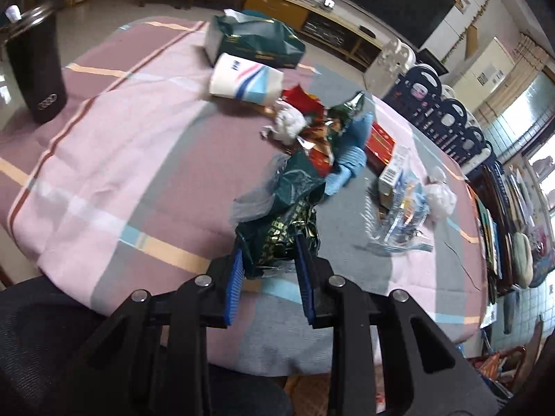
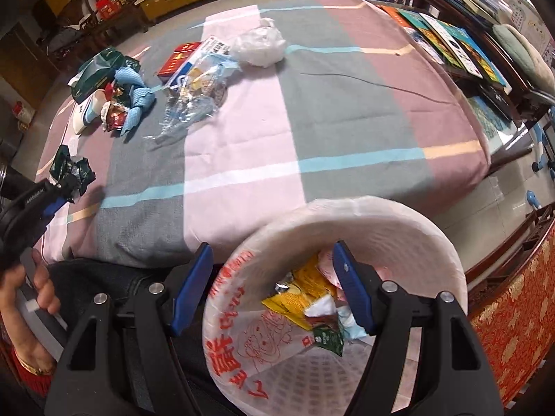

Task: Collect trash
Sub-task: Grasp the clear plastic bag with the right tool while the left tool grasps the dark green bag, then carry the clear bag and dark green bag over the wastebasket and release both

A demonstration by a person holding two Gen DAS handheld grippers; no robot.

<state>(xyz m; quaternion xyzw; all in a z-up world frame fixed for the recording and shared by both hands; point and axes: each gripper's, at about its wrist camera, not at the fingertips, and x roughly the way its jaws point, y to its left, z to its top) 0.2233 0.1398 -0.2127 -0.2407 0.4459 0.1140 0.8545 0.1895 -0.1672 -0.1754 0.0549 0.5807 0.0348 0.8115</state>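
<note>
The dark green wrapper (image 1: 277,228) is clamped between the blue pads (image 1: 233,279) of the left hand-held gripper (image 1: 269,256) and is held just above the tabletop (image 1: 121,159), at the near end of the litter pile (image 1: 319,131). The grip is taken on the wrapper's lower crumpled end, so that the loose upper part hangs free and can be carried clear of the pile.

The lined bin (image 2: 347,215) is positioned below the tabletop edge, well apart from the pile, so that items can be dropped in; several wrappers (image 2: 305,298) are already inside. The right hand-held gripper (image 2: 274,287) is held spread wide over the bin mouth with nothing between its fingers, apparently ready for the next item.

Beyond the pile, a paper cup (image 1: 246,81) lies on its side against a tissue pack (image 1: 253,40). Clear plastic packaging (image 1: 399,215) and a crumpled white tissue (image 1: 440,197) lie beside the pile.
</note>
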